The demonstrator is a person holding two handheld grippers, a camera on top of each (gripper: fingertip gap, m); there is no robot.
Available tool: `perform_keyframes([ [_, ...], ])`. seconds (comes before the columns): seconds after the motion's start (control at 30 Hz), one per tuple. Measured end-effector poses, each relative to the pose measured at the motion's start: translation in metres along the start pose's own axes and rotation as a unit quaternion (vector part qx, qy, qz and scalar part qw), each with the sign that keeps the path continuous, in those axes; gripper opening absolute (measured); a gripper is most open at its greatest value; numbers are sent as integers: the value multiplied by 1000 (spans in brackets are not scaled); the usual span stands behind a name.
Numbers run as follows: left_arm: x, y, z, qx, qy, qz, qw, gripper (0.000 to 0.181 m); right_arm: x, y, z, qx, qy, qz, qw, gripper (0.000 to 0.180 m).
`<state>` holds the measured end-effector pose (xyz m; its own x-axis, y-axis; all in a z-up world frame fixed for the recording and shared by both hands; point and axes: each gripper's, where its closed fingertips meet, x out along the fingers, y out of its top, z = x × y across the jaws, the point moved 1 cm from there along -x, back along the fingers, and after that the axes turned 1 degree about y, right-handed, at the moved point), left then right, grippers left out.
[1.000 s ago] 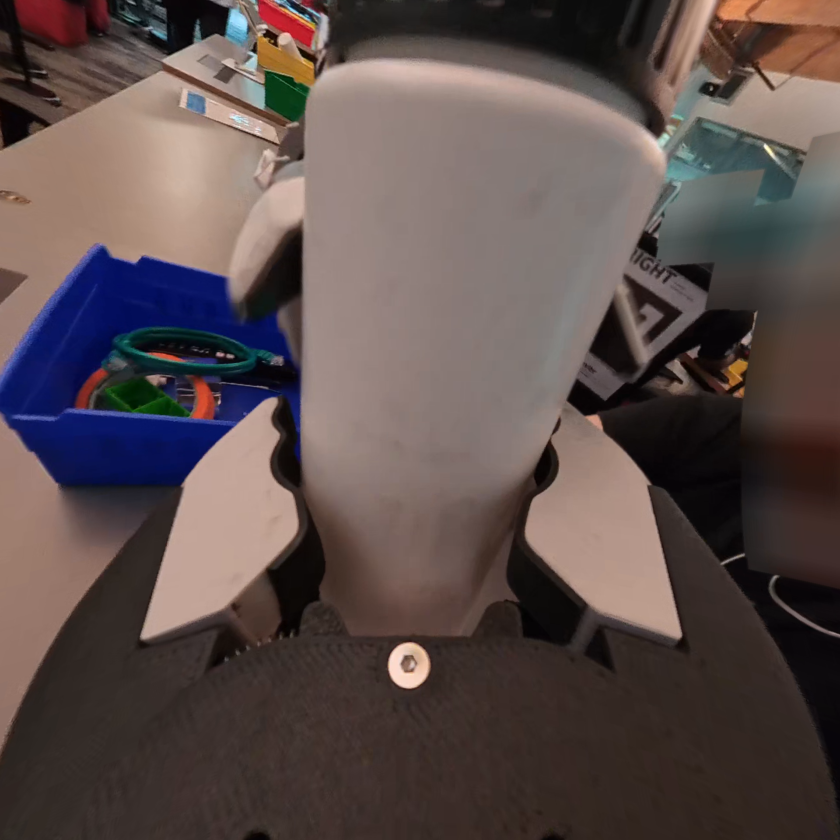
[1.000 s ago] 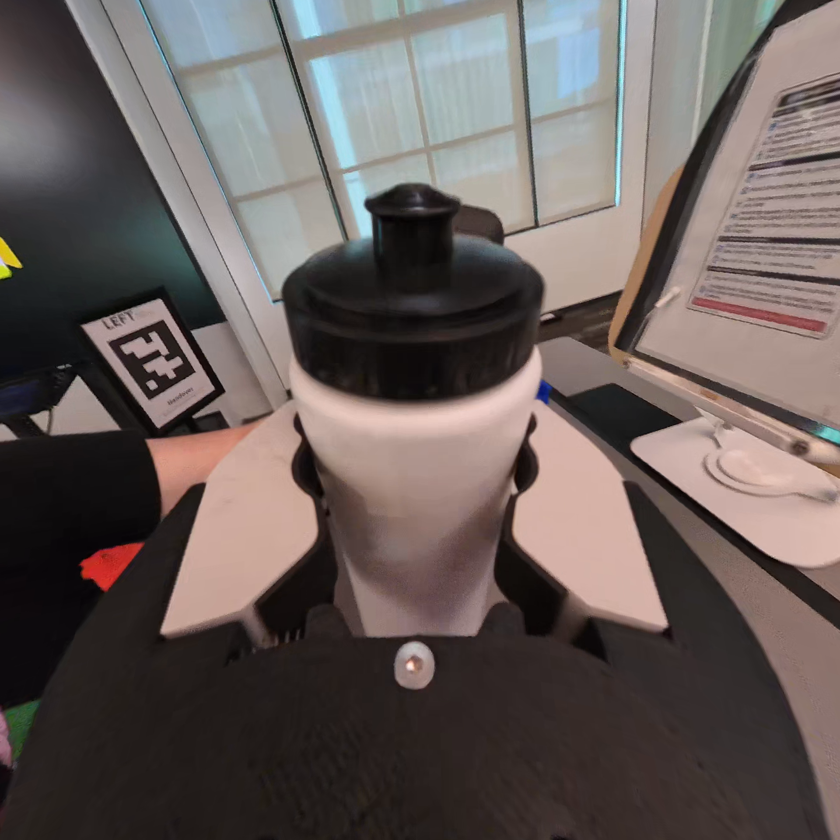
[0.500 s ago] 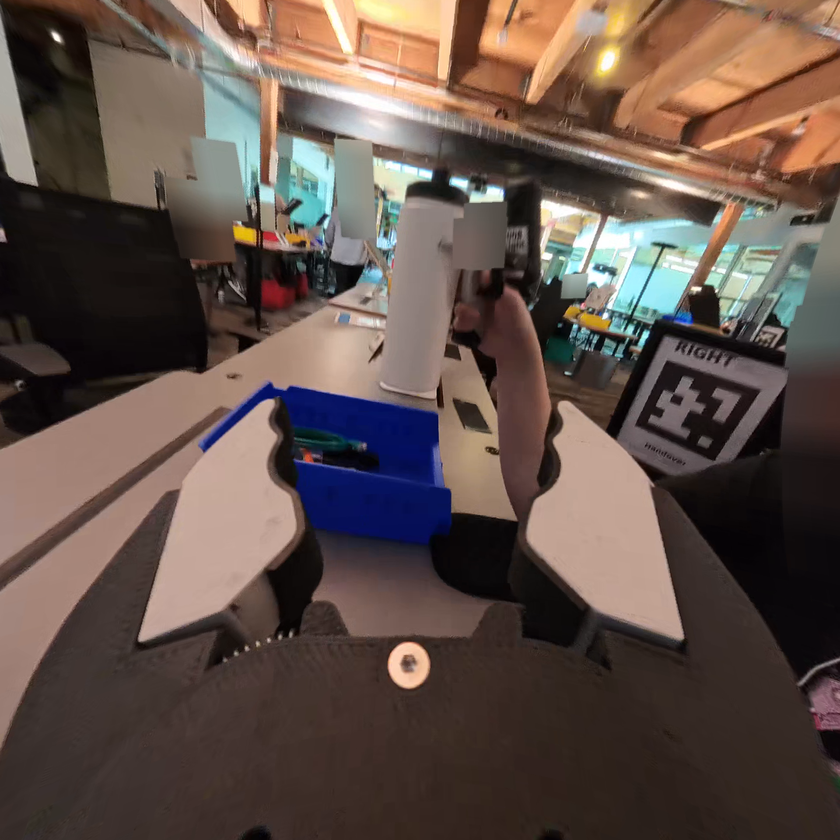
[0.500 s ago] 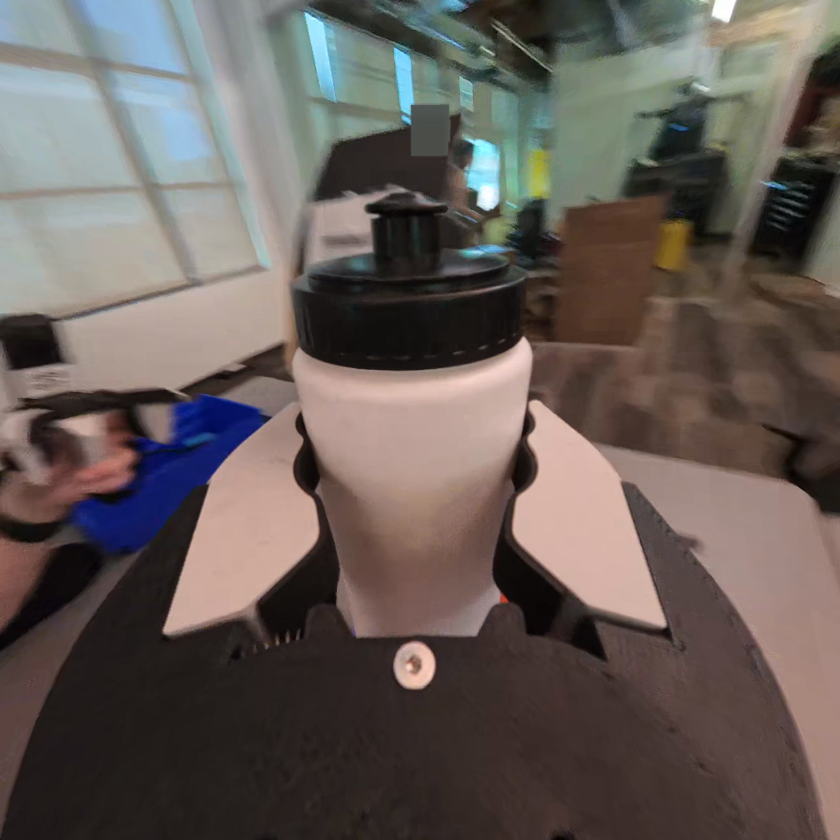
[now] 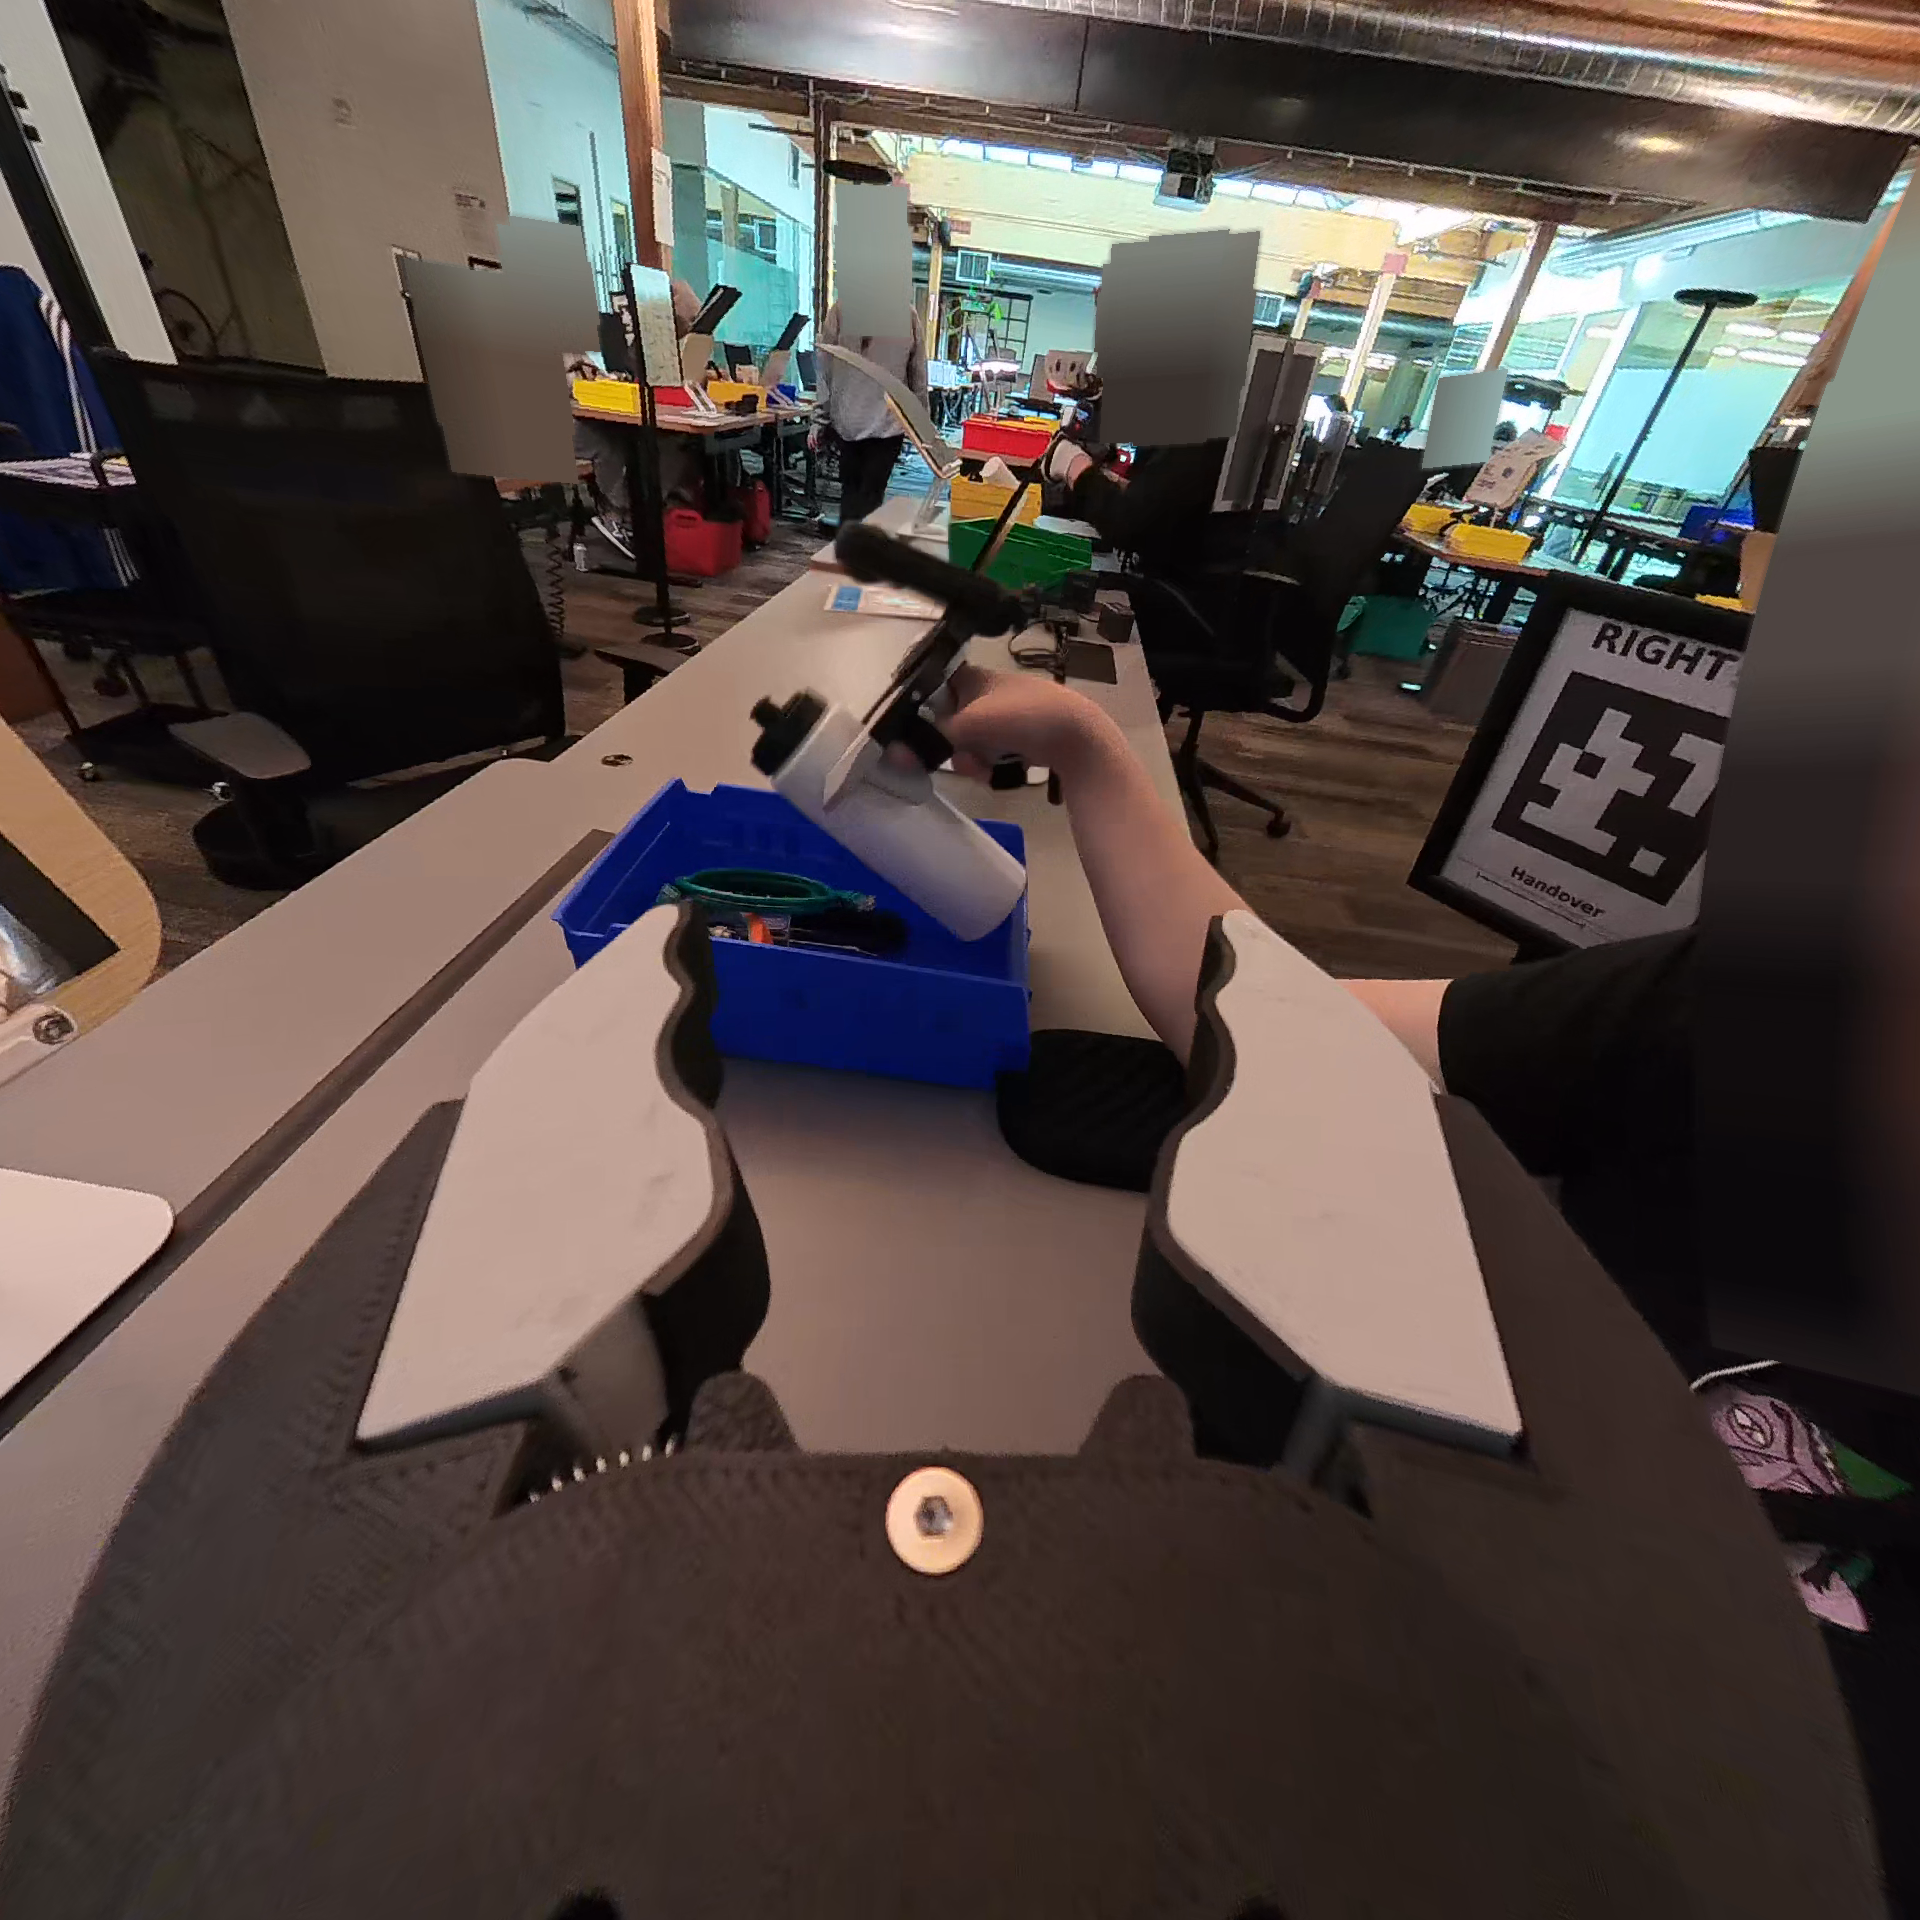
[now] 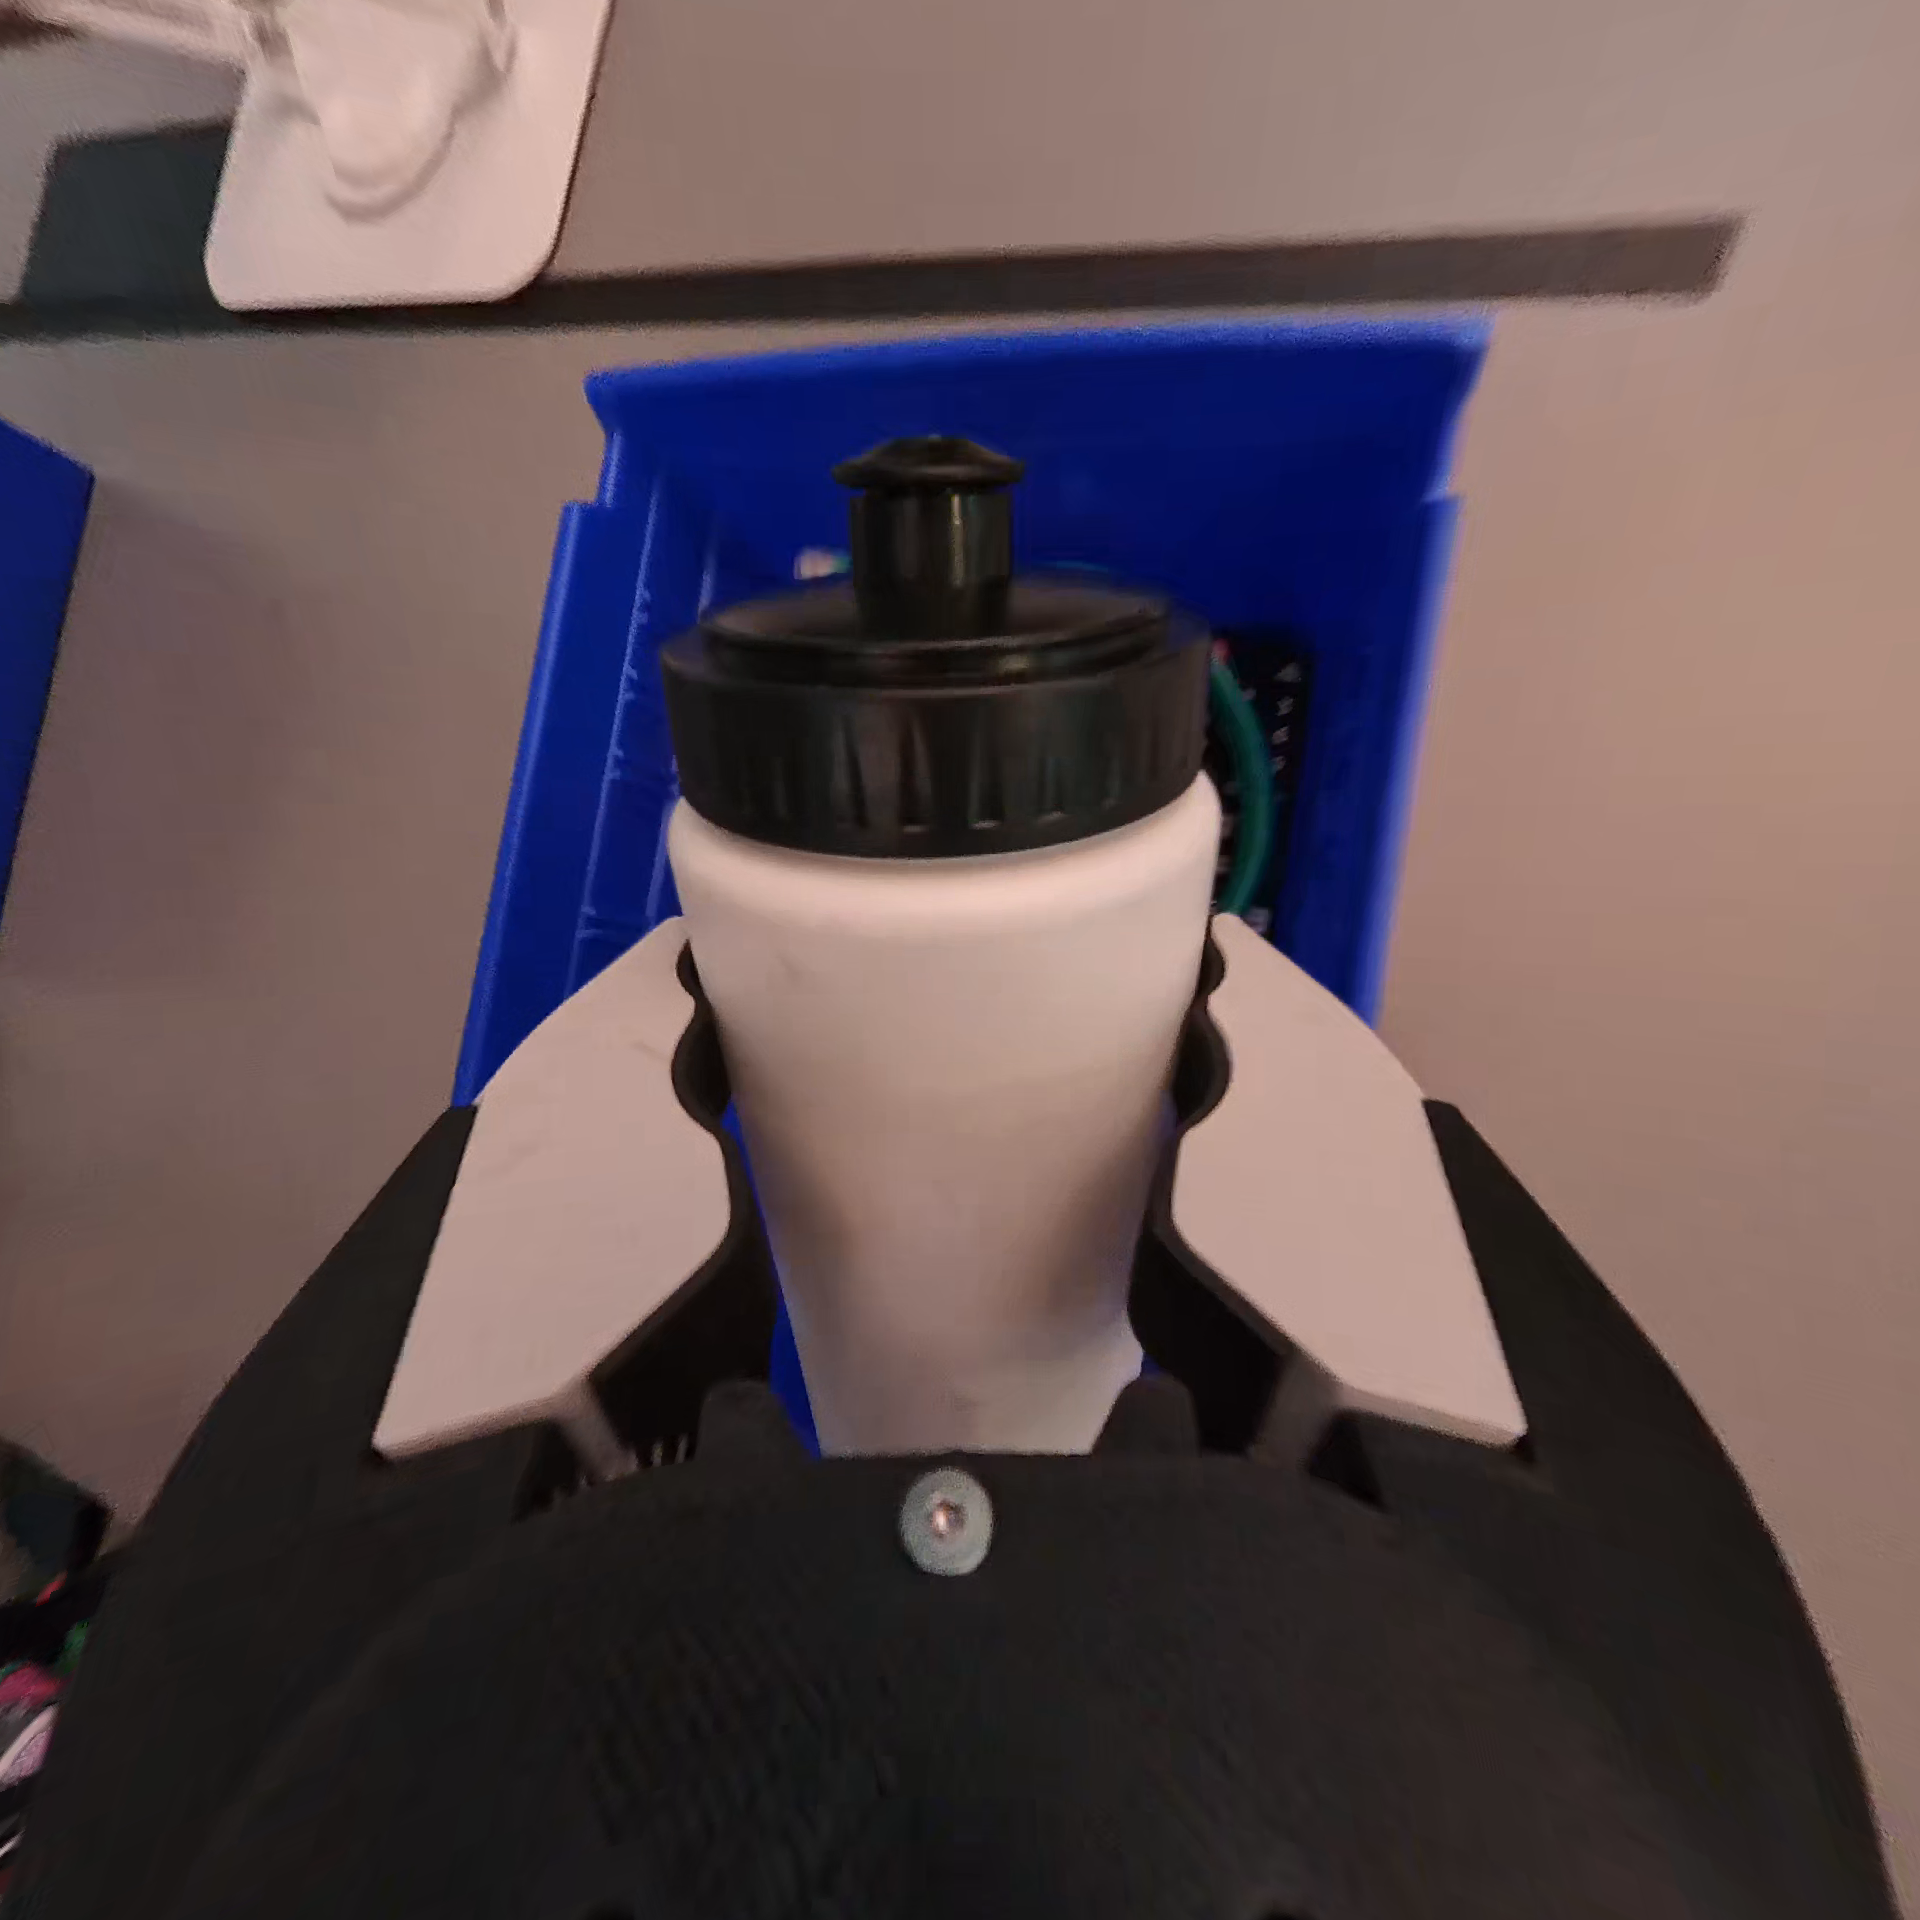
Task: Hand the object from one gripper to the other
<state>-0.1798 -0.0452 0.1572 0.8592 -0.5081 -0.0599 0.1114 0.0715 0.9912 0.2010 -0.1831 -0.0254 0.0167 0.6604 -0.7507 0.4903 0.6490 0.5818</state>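
While your right gripper (image 6: 945,1039) clamps the white bottle (image 6: 940,1049) around its body, tilted above the blue bin (image 5: 862,997) on the grey table (image 5: 914,1247), your left gripper (image 5: 951,997) hangs spread wide and empty, well short of it.

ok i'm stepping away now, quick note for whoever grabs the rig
Left gripper: open, empty, above the table near the blue bin.
Right gripper: shut on the white bottle, tilted over the bin, black cap pointing away from it.
Done: the bottle is in the right gripper alone, so the handover looks complete.
Left: probably setting the bottle down, perhaps in the bin, which already holds a green cable.
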Motion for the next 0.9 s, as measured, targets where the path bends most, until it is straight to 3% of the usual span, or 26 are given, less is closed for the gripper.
perform_keyframes([
  [0.03, -2, 0, 0, -3, 1, -1, 1000, 88, 12, -6, -3, 4, 14, -29, 999, 87],
  [0.13, -9, 3, -7, -11, 18, -1, 1000, 89, 36, -23, -10, 7, 39, -106, 994, 88],
  [0.2, -19, 5, -20, -8, 65, -2, 998, 92, 37, -23, -4, 19, 3, -119, 993, 88],
  [0.3, -50, 6, -50, 32, 198, -28, 979, 94, 8, 1, 1, -25, -78, -51, 995, 89],
  [0.4, -102, 3, -81, 47, 342, -60, 936, 93, -44, 40, -27, -97, -106, 90, 986, 87],
  [0.5, -149, -20, -99, -28, 411, -101, 905, 76, -116, 86, -74, -202, -137, 315, 917, 86],
  [0.6, -193, -58, -122, -103, 473, -171, 858, 73, -189, 96, -128, -273, -157, 537, 783, 76],
  [0.67, -219, -85, -137, -141, 508, -224, 820, 74, -220, 87, -154, -308, -171, 617, 704, 61],
  [0.73, -233, -115, -152, -185, 516, -273, 790, 71, -230, 79, -167, -329, -183, 628, 681, 47],
  [0.9, -222, -189, -170, -256, 404, -392, 786, 55, -219, 78, -179, -345, -163, 601, 702, 45],
])
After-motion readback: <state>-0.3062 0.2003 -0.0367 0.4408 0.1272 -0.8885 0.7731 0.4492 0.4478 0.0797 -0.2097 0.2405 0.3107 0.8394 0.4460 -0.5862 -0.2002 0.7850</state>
